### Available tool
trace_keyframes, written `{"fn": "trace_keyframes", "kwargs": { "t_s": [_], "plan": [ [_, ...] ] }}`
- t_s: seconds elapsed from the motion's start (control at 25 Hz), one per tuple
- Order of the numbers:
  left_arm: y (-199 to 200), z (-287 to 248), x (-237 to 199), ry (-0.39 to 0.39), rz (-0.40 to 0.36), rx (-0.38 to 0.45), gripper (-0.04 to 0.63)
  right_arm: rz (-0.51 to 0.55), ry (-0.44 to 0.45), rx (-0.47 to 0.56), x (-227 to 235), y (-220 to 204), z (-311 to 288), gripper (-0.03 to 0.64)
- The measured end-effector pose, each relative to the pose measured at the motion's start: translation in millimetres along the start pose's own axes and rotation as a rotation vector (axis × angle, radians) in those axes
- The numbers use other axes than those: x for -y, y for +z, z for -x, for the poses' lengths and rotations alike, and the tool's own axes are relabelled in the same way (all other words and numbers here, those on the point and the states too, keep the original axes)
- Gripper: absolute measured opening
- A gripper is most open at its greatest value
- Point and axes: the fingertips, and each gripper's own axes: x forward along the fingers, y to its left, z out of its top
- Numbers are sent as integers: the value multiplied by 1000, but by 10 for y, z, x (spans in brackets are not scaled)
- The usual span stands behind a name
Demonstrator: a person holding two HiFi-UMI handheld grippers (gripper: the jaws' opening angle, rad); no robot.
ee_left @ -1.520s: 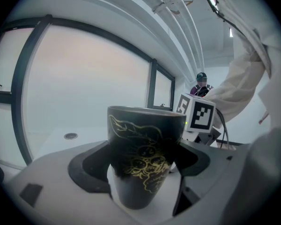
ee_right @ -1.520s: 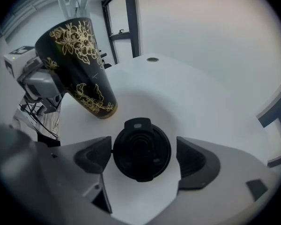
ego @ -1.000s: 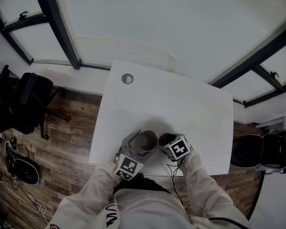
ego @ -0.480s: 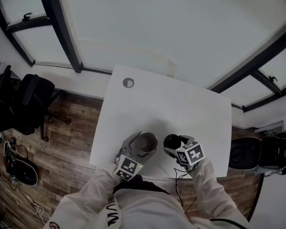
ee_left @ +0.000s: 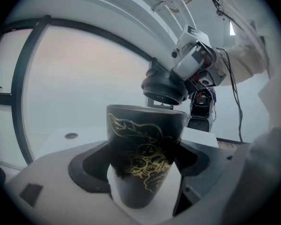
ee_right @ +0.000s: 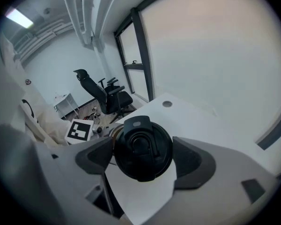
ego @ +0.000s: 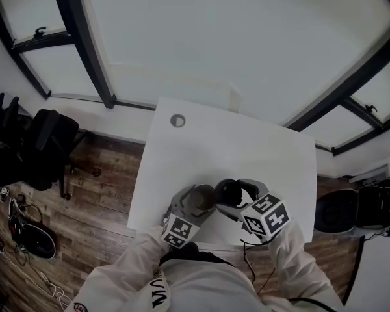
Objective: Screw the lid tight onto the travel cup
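**Travel cup** [ee_left: 145, 153]: dark tapered tumbler with a matt wall and a gold line drawing on its side. It stands upright with its mouth open, on the near part of the white table [ego: 247, 142]. It has kept its place since a second ago.

**Lid** [ee_right: 143, 148]: black, round and moulded plastic, with a raised flip tab across the top. A second ago it sat low, at table level to the right of the travel cup. It is now raised to rim height, just right of the cup's mouth and slightly above it, and not seated. Whether it touches the rim cannot be told.

**Left gripper** [ee_left: 145, 177]: grey body with dark curved pads. Its fingers are spread wide and press the travel cup's lower wall from both sides. Its marker cube [ego: 179, 231] is on the near side of the cup, unmoved.

**Right gripper** [ee_right: 143, 156]: its fingers are closed on the lid's edge, one pad on each side. Its marker cube [ego: 266, 214] is right of the travel cup and looms larger than before.

**Surroundings:** a round grommet [ego: 177, 121] is in the tabletop well beyond the travel cup. A black office chair [ee_right: 103, 93] stands far to the cup's left on the wooden floor [ego: 97, 174].
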Motion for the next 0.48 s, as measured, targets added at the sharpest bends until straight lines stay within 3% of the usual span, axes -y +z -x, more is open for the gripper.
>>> {"fn": "trace_keyframes", "kwargs": {
  "t_s": [0.24, 0.48],
  "plan": [
    [-5, -24, -2, 9, -15, -12, 410, 126, 75, -63, -337, 168, -214, 408],
    [2, 0, -7, 11, -15, 0, 410, 220, 81, -124, -477, 193, -340, 408]
  ]
}}
